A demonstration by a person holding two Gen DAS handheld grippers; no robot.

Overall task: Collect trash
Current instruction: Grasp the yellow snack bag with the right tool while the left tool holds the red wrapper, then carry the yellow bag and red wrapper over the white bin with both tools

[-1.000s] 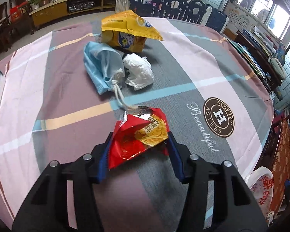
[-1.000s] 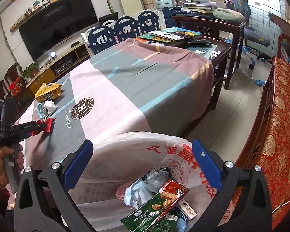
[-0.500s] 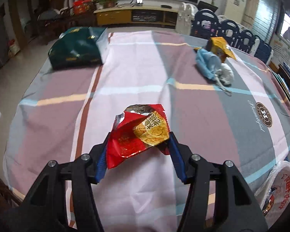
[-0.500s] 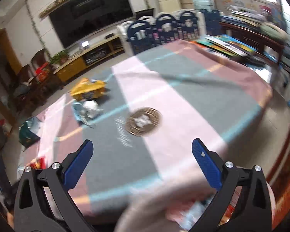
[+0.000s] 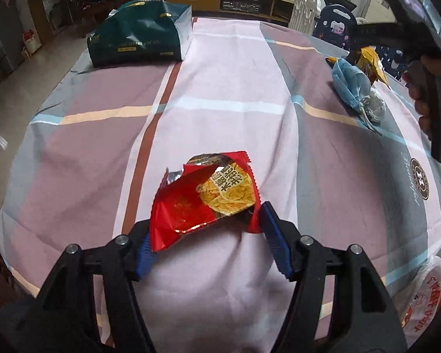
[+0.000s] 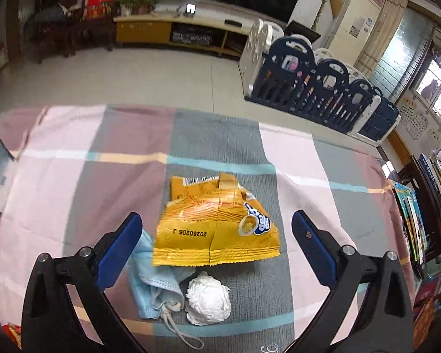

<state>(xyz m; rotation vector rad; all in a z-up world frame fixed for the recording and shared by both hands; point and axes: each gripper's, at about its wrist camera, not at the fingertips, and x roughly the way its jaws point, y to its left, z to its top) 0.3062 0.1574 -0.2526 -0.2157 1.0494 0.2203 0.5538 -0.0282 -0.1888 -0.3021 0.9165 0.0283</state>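
My left gripper (image 5: pixel 204 236) is shut on a torn red snack wrapper (image 5: pixel 204 198) and holds it above the tablecloth. My right gripper (image 6: pixel 216 247) is open and empty, hovering over a yellow snack bag (image 6: pixel 217 226), with a blue face mask (image 6: pixel 150 282) and a white crumpled tissue (image 6: pixel 208 300) just below it. In the left wrist view the yellow bag (image 5: pixel 369 61), the mask (image 5: pixel 351 81) and the tissue (image 5: pixel 374 107) lie at the far right under the right gripper's handle. The white trash bag (image 5: pixel 423 300) hangs at the table's lower right edge.
A dark green gift bag (image 5: pixel 138 41) lies at the table's far left. The table carries a striped pink and grey cloth (image 5: pixel 226 94). Blue play-fence panels (image 6: pixel 314 82) and a TV cabinet (image 6: pixel 173 31) stand beyond the table. Books (image 6: pixel 411 214) lie at the right edge.
My right gripper has swung from the trash bag over the table to above the yellow bag. My left gripper has pulled back and turned with the red wrapper still held.
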